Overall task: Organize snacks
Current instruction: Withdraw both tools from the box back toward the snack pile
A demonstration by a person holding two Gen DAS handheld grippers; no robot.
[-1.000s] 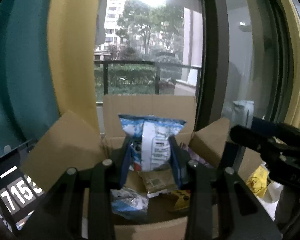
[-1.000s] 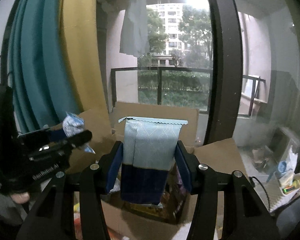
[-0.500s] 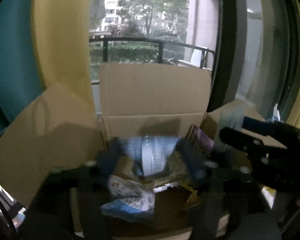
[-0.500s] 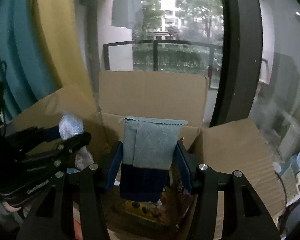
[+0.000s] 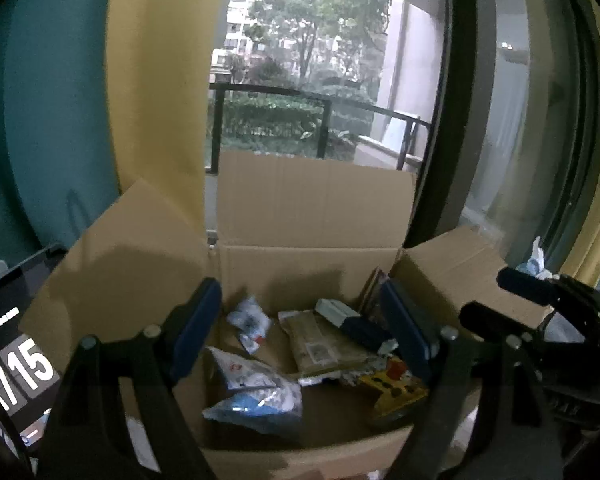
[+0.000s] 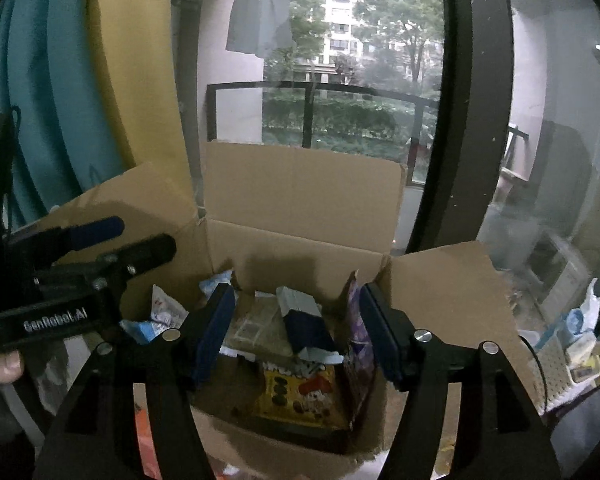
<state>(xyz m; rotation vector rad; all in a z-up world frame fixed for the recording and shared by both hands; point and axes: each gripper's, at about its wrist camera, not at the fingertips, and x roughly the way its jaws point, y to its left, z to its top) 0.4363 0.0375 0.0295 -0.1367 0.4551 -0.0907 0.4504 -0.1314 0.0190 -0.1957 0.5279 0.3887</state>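
Above the open cardboard box (image 5: 312,216), both tongs hang spread and empty.

In the box, the blue-and-white snack bag (image 5: 256,394) lies crumpled at the near left, a smaller white packet (image 5: 249,322) behind it. The pale-green-and-navy pouch (image 6: 302,318) lies tilted on a tan packet (image 5: 320,344) in the box's middle, with a yellow snack bag (image 6: 300,394) at the near right and a purple packet (image 6: 358,344) upright against the box's right wall. A second ago the left tongs (image 5: 300,336) pinched the blue-and-white bag and the right tongs (image 6: 296,330) pinched the pouch; both have just been opening, nothing is between their pads now, and both snacks rest inside the box. A fingertip (image 6: 4,366) grips the left tool's handle left of the box.
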